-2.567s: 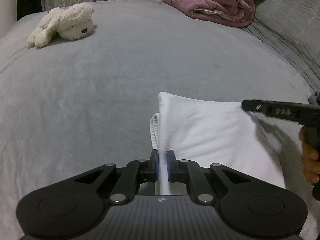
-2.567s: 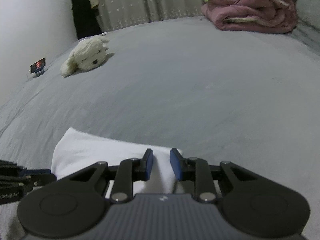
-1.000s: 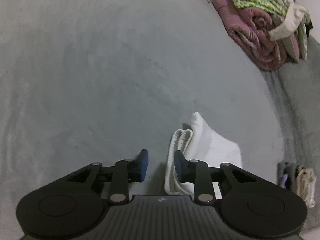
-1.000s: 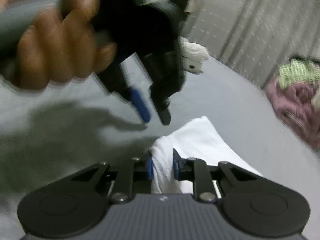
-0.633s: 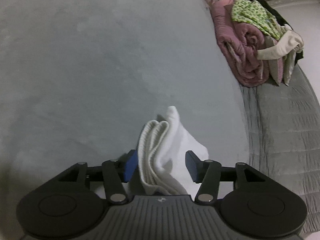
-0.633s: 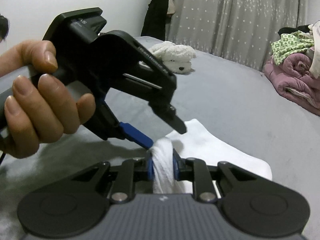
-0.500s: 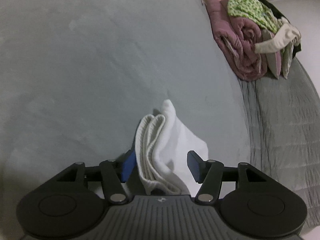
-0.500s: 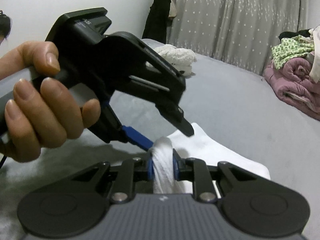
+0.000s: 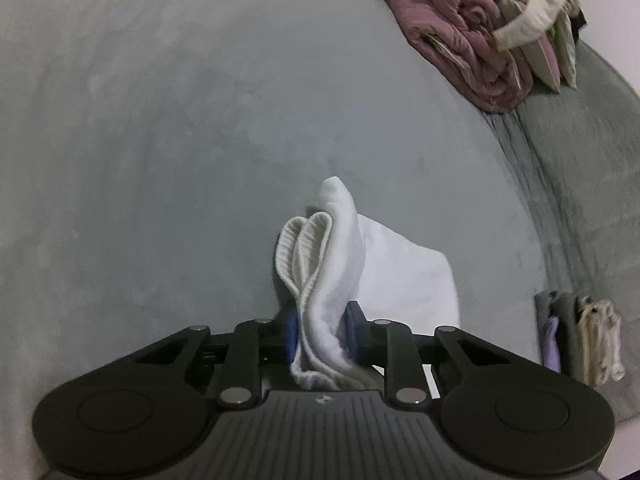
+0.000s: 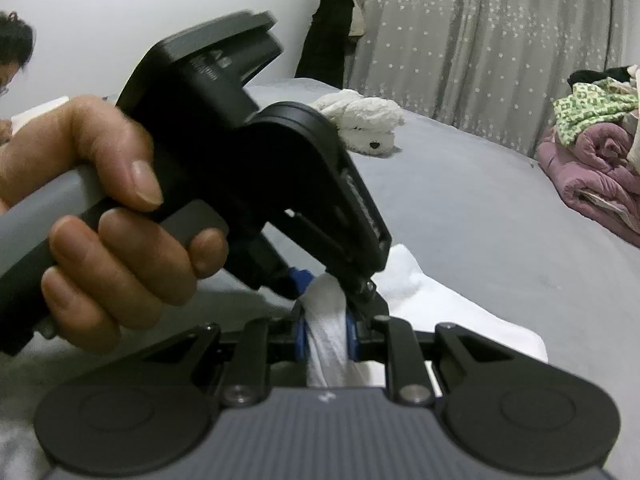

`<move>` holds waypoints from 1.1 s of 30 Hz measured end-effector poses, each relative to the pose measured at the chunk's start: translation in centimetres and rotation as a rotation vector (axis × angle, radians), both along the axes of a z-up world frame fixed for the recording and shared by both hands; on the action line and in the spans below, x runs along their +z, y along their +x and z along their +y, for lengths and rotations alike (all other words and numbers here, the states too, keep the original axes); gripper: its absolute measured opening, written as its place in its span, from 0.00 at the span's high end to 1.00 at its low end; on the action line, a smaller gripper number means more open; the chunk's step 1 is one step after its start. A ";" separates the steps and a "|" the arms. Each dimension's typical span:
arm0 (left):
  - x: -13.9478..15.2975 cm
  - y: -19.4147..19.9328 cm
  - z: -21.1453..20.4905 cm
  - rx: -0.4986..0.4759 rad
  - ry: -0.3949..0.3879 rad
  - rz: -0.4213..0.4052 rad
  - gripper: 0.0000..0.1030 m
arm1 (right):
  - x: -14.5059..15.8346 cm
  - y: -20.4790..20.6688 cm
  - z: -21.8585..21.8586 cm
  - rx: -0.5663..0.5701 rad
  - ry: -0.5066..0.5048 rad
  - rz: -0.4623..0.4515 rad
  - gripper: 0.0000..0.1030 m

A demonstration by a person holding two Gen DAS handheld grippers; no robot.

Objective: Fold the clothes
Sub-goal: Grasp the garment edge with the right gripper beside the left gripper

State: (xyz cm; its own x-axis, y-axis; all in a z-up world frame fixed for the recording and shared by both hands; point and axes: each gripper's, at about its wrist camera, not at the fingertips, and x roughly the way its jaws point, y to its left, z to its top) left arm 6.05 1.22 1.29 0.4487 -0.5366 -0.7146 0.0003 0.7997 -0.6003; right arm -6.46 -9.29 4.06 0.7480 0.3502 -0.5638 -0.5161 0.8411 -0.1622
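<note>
Both grippers on white garment [image 9: 384, 264], mid-bed.
Left gripper [image 9: 322, 334] jaws closing onto its bunched ribbed edge; right gripper [image 10: 326, 334] pinched nearly closed on same bunch. Grey bed [image 9: 160, 140] beneath.

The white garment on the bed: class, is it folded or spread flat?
Folded. The white garment lies doubled into a compact shape, its ribbed hem stacked in layers where the closing left gripper pinches it.

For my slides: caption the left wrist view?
Left gripper closing on bunched white cloth above grey bed.
</note>
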 end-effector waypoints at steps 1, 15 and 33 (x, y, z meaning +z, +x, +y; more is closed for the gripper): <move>0.1 -0.1 -0.1 -0.006 0.013 -0.010 0.81 | -0.1 -0.1 0.0 0.004 -0.005 -0.001 0.83; 0.5 -0.7 -0.3 -0.032 0.070 -0.052 0.81 | 0.1 -2.3 0.2 0.117 -0.025 0.086 0.66; 0.7 -1.0 -1.4 -0.062 0.137 -0.094 0.81 | 0.6 4.6 -11.2 -0.166 0.268 0.450 0.65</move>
State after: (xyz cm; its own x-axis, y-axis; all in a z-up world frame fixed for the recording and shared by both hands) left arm 5.07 -0.20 2.01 0.4865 -0.4658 -0.7392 0.1031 0.8707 -0.4808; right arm -1.88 -20.45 4.66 0.5107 0.4238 -0.7481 -0.3420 0.8984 0.2755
